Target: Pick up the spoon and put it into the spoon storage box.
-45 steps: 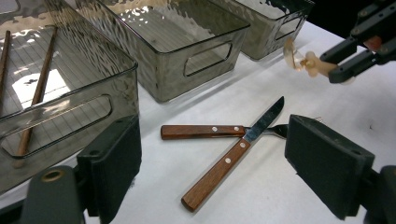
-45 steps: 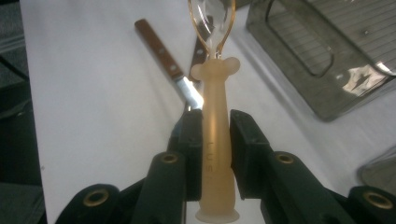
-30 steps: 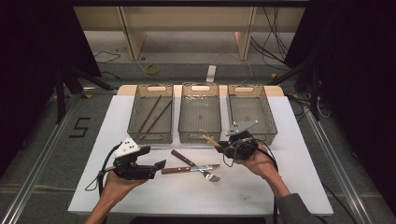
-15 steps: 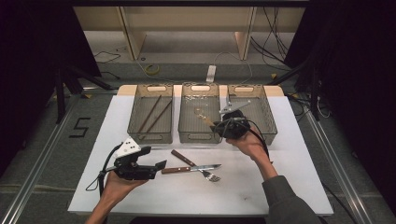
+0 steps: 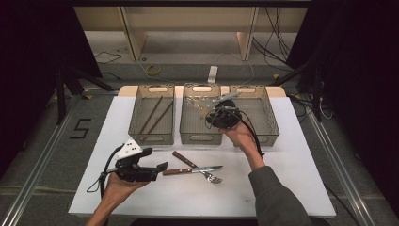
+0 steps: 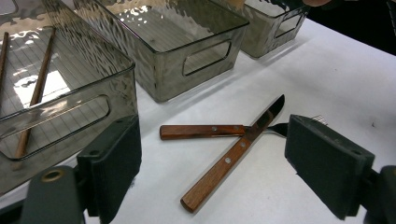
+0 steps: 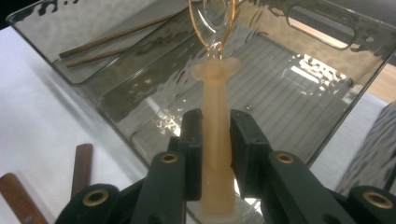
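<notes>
My right gripper (image 7: 215, 140) is pinched on the pale plastic handle of a whisk (image 7: 215, 135); both black jaws press its shaft from either side. The whisk's thin wire loops (image 7: 212, 23) reach forward from the handle's collar. I hold it over the middle bin (image 7: 299, 93), a smoky clear plastic one with a ribbed floor and a cut-out grip in its far wall. In the high view, my right gripper (image 5: 217, 117) hangs above that middle bin (image 5: 201, 137), near its right wall, and the whisk (image 5: 203, 109) points left and away from me. It is off the table and does not touch the bin floor as far as I can tell.

The left bin (image 5: 151, 136) holds two brown chopsticks (image 5: 155, 114) lying slantwise. The right bin (image 5: 263, 101) sits just beside the middle one.

My left gripper (image 5: 162, 166) rests low over the white table (image 5: 301, 174), its jaws spread wide with nothing between the pads. In the left gripper view those pads frame a wooden-handled knife (image 6: 233, 154) and, crossing it, a wooden-handled fork (image 6: 205, 131) whose tines peep out behind my right-hand pad. Both lie flat on the table in front of the bins, touching where they cross.
</notes>
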The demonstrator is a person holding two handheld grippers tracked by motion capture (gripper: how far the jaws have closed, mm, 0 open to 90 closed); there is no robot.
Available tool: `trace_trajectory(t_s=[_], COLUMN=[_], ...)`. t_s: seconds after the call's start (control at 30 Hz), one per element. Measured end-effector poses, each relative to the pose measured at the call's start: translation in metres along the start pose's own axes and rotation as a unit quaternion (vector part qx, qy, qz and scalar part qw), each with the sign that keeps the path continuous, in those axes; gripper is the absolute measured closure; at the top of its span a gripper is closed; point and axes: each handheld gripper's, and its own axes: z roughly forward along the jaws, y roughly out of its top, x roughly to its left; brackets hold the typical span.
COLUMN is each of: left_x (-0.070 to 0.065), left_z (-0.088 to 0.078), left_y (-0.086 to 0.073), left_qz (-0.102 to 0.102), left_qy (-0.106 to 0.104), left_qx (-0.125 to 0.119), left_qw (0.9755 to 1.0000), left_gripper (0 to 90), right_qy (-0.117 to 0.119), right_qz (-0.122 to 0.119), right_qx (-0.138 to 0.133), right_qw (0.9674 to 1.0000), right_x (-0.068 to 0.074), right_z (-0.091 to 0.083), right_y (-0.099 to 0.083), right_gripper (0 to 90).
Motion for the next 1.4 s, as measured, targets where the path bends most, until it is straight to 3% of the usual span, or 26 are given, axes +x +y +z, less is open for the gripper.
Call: trace_trajectory(t_s=[0.47,1.03,1.13,1.4], left_x=[-0.002,-0.003,-0.003,-0.003], left_z=[0.004,0.005,0.005,0.006], left_y=[0.0,0.001,0.001,0.001], left_qz=[-0.001,0.001,0.001,-0.002], left_qy=[-0.004,-0.008,-0.009,-0.011], left_qx=[0.003,0.005,0.006,0.006], left_qw=[1.0,0.9999,0.9999,0.9999], left_gripper=[18.2,18.2,18.2,18.2], right_qy=[-0.007,-0.002,0.01,0.022], right_qz=[0.019,0.031,0.041,0.036], right_qx=[0.033,0.049,0.054,0.029], right_qw=[0.9993,0.9983,0.9977,0.9987], right_x=[0.0,-0.003,-0.004,-0.001], right_z=[0.024,0.041,0.042,0.021], right_y=[0.003,-0.002,-0.001,0.0], right_gripper=[76.2,74.4,59.7,47.4])
